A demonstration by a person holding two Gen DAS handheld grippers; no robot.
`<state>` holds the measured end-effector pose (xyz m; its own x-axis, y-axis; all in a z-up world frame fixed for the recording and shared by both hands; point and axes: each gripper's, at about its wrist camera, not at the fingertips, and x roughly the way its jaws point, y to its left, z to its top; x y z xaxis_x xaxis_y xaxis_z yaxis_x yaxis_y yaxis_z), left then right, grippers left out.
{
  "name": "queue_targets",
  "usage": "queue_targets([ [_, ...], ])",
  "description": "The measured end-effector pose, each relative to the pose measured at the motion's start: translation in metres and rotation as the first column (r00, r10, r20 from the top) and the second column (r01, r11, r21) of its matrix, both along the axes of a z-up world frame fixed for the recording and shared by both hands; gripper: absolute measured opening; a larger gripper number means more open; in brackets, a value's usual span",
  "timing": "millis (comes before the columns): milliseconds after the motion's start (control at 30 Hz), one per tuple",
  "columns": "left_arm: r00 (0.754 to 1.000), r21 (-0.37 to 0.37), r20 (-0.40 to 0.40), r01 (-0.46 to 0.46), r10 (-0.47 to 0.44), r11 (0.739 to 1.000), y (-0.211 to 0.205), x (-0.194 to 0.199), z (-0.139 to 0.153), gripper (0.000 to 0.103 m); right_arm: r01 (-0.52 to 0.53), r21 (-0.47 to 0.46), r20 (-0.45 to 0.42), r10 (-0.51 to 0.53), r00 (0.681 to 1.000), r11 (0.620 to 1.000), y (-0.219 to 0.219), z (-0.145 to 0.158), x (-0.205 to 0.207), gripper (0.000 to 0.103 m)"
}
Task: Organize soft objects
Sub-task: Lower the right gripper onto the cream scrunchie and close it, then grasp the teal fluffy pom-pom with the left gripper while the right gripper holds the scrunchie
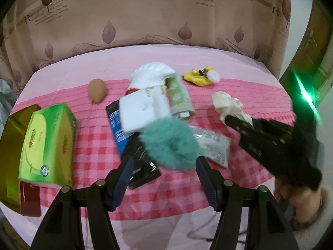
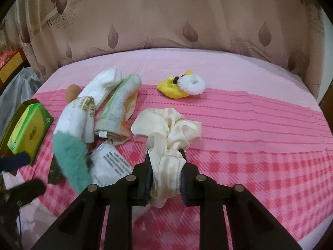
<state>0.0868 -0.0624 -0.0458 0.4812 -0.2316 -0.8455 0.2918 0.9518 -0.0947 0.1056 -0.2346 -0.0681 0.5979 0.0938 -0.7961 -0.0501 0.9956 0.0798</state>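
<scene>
Your right tongs (image 2: 165, 171) are clamped on the cream scrunchie (image 2: 168, 133), gripping a bunched fold at its near end while the rest of the fabric trails forward onto the pink checked cloth (image 2: 260, 145) of the worktop. Your left tongs (image 1: 164, 164) stand wide with nothing between the pads, poised just in front of the teal fluffy scrunchie (image 1: 169, 140), which lies to the left of the cream scrunchie and overlaps the pile of white socks (image 1: 143, 104) and the green striped towel (image 1: 180, 95). Further left of the cream scrunchie are the green box (image 1: 45, 143) and, beyond the socks, a brown egg-shaped thing (image 1: 96, 90); behind the cream scrunchie sits the yellow and white plush toy (image 2: 183, 85). The grip looks thin to me: you hold only one fold of slippery fabric, so a quick lift could let it slide out. The loose end may also drag on the cloth and rumple it. On the left, the teal scrunchie rests across a dark packet (image 1: 141, 164) and a clear printed bag (image 1: 212, 145), so closing low could catch plastic along with the fluff, or tug the socks off their pile.
</scene>
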Motion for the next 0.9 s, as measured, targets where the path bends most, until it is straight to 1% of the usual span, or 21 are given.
queue_targets([
  [100, 1.000, 0.011, -0.010, -0.009, 0.009, 1.000, -0.011, 0.007, -0.001, 0.064, 0.011, 0.003, 0.009, -0.011, 1.000, 1.000, -0.008, 0.007, -0.016, 0.019],
  [200, 0.998, 0.005, -0.054, -0.030, 0.030, 1.000, -0.023, 0.017, -0.008, 0.064, 0.025, 0.018, 0.021, -0.026, 0.999, 1.000, -0.014, 0.010, -0.025, 0.019],
  [300, 0.994, 0.031, -0.081, -0.066, 0.068, 0.997, -0.032, 0.026, -0.015, 0.064, 0.040, 0.030, 0.029, -0.041, 0.999, 0.999, -0.020, 0.013, -0.026, 0.019],
  [467, 0.986, 0.084, -0.080, -0.137, 0.143, 0.987, -0.041, 0.041, -0.026, 0.064, 0.033, 0.056, 0.041, -0.035, 0.999, 0.998, -0.023, 0.015, -0.027, 0.019],
  [500, 0.983, 0.094, -0.093, -0.147, 0.156, 0.985, -0.041, 0.044, -0.030, 0.064, 0.031, 0.058, 0.042, -0.033, 0.999, 0.998, -0.023, 0.015, -0.029, 0.019],
  [533, 0.981, 0.088, -0.111, -0.151, 0.160, 0.985, -0.041, 0.047, -0.034, 0.064, 0.027, 0.059, 0.043, -0.030, 0.999, 0.998, -0.023, 0.015, -0.029, 0.019],
  [600, 0.979, 0.069, -0.122, -0.156, 0.163, 0.985, -0.039, 0.048, -0.037, 0.064, 0.019, 0.065, 0.042, -0.022, 0.999, 0.998, -0.021, 0.015, -0.029, 0.019],
  [633, 0.980, 0.063, -0.117, -0.155, 0.162, 0.986, -0.038, 0.048, -0.037, 0.061, 0.015, 0.067, 0.044, -0.018, 0.999, 0.998, -0.021, 0.015, -0.030, 0.019],
  [667, 0.981, 0.062, -0.108, -0.153, 0.159, 0.986, -0.037, 0.047, -0.036, 0.056, 0.011, 0.066, 0.046, -0.014, 0.999, 0.998, -0.020, 0.016, -0.030, 0.019],
  [700, 0.983, 0.070, -0.102, -0.148, 0.155, 0.986, -0.037, 0.047, -0.036, 0.035, 0.007, 0.065, 0.049, -0.011, 0.999, 0.998, -0.019, 0.016, -0.030, 0.019],
  [733, 0.984, 0.079, -0.106, -0.138, 0.146, 0.987, -0.037, 0.047, -0.037, 0.017, 0.005, 0.064, 0.051, -0.008, 0.999, 0.998, -0.018, 0.017, -0.030, 0.019],
  [800, 0.985, 0.062, -0.125, -0.113, 0.120, 0.992, -0.036, 0.047, -0.039, 0.015, 0.004, 0.062, 0.054, -0.008, 0.999, 0.998, -0.017, 0.018, -0.031, 0.019],
  [867, 0.987, 0.085, -0.102, -0.113, 0.122, 0.990, -0.037, 0.042, -0.036, 0.014, 0.007, 0.060, 0.057, -0.010, 0.998, 0.998, -0.018, 0.018, -0.031, 0.019],
  [900, 0.989, 0.081, -0.098, -0.103, 0.111, 0.991, -0.038, 0.040, -0.034, 0.013, 0.008, 0.059, 0.059, -0.012, 0.998, 0.998, -0.018, 0.018, -0.031, 0.019],
])
